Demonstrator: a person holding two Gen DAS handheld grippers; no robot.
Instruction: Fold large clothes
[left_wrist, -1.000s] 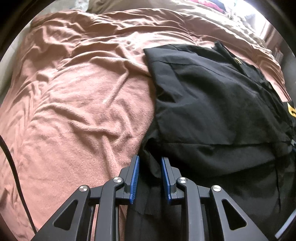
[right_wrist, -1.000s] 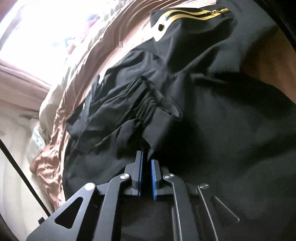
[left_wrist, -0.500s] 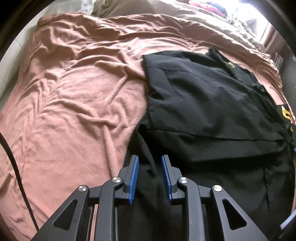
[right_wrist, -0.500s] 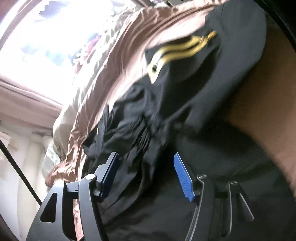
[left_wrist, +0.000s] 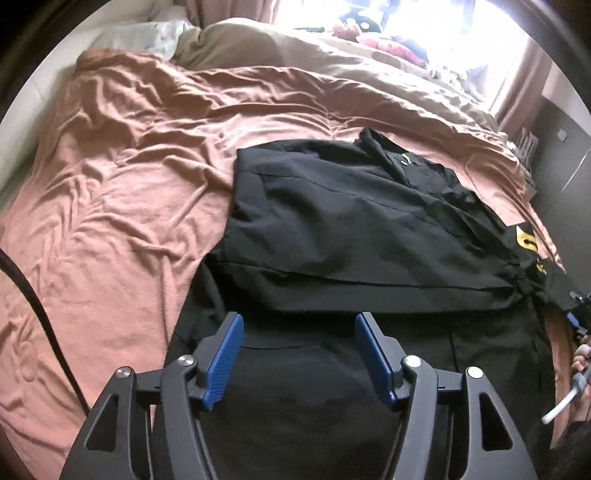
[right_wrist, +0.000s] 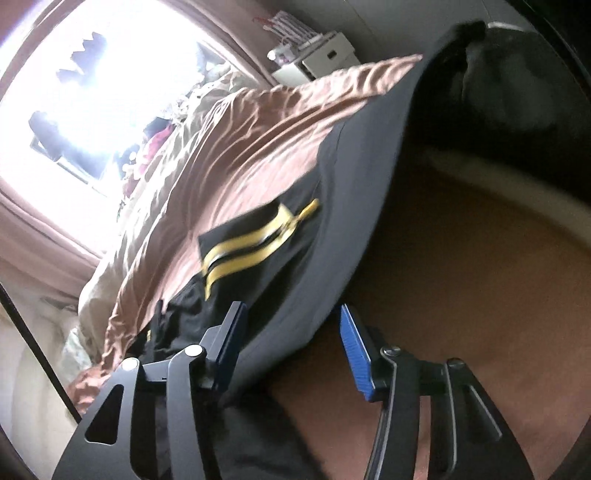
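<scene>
A large black garment (left_wrist: 354, 229) with yellow markings lies partly folded on the pink-brown bed cover (left_wrist: 110, 192), right of centre in the left wrist view. My left gripper (left_wrist: 299, 350) is open and empty just above the garment's near part. In the right wrist view my right gripper (right_wrist: 291, 347) is open, with a grey-black sleeve or edge of the garment (right_wrist: 351, 206) running between its fingers, not clamped. A yellow-striped panel (right_wrist: 251, 247) lies just beyond it.
A beige duvet and pillows (left_wrist: 295, 48) lie at the far end of the bed under a bright window (left_wrist: 443, 22). A black cable (left_wrist: 33, 295) crosses the cover at left. A white box and shelf items (right_wrist: 314, 55) stand beside the bed.
Both grippers were shut on the black cloth a second ago and have opened, letting it go. The left gripper has pulled back and up, showing more of the bed. The right has swung right.
</scene>
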